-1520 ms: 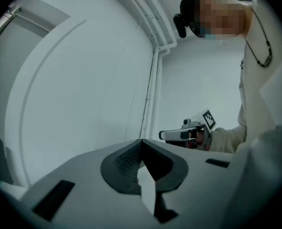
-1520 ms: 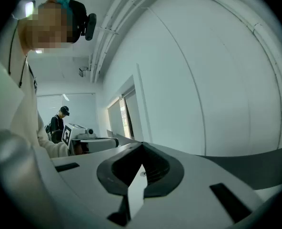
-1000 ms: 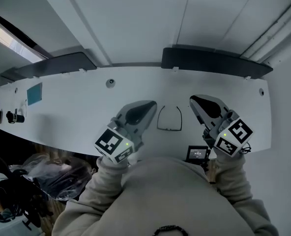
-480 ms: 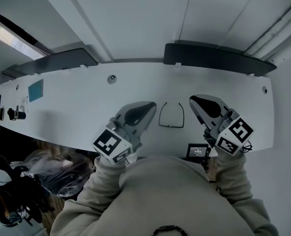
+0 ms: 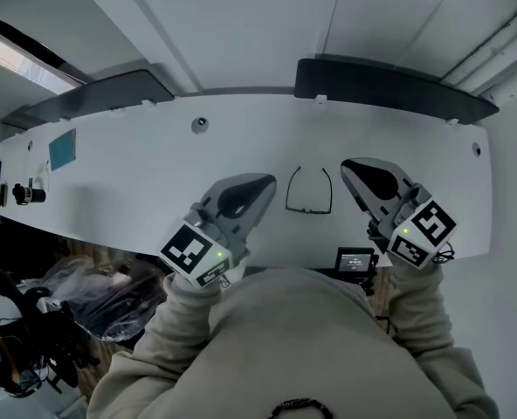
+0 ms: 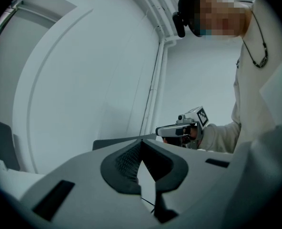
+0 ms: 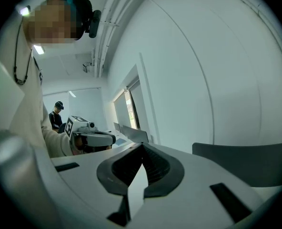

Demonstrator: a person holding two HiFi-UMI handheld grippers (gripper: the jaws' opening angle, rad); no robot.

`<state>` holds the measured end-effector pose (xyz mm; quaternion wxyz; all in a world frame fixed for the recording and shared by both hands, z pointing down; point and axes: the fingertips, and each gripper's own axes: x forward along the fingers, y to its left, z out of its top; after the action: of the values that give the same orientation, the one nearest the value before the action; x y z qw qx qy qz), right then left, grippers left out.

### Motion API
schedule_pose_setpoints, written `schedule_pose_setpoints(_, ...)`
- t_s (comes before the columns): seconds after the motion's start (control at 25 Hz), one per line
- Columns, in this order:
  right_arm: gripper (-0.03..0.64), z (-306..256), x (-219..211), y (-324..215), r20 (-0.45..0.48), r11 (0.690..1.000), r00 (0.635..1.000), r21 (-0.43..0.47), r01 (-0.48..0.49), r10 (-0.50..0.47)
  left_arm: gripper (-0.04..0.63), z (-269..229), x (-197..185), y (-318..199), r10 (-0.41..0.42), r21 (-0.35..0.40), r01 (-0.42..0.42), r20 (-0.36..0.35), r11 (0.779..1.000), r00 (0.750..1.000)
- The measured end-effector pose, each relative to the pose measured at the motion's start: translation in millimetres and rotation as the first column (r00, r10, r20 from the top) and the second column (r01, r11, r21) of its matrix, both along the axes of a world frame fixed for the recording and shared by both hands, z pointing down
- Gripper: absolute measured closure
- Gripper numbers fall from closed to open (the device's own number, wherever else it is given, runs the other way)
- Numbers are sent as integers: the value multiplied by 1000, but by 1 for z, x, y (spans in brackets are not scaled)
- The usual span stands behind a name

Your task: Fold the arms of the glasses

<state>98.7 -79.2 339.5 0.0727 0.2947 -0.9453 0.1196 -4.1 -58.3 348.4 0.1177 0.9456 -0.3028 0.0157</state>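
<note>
Thin dark-framed glasses [image 5: 309, 207] lie on the white table [image 5: 136, 190], lens front nearest me and both arms spread open, pointing toward the far edge. My left gripper [image 5: 265, 182] hovers just left of them, jaws shut and empty. My right gripper [image 5: 348, 168] hovers just right of them, also shut and empty. In the left gripper view the jaws [image 6: 141, 144] meet with nothing between them, and the right gripper [image 6: 179, 130] shows beyond. In the right gripper view the jaws [image 7: 142, 147] are likewise together, with the left gripper [image 7: 91, 137] beyond.
A small black device with a screen [image 5: 355, 262] sits at the table's near edge by my right hand. A blue card [image 5: 63, 149] and small dark items [image 5: 27, 193] lie far left. A round grommet [image 5: 200, 125] is farther back. Another person [image 7: 58, 113] stands in the background.
Only the head camera has shifted a little. Both grippers stay shut on either side of the glasses, which lie where they were.
</note>
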Motion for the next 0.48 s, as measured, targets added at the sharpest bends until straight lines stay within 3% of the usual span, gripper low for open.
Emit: schedule_pose_setpoints(0.48, 598, 15, -21, 5, -117, 997, 990, -7, 74, -74, 594, 15, -8, 8, -13, -31, 13, -2, 999, 1000)
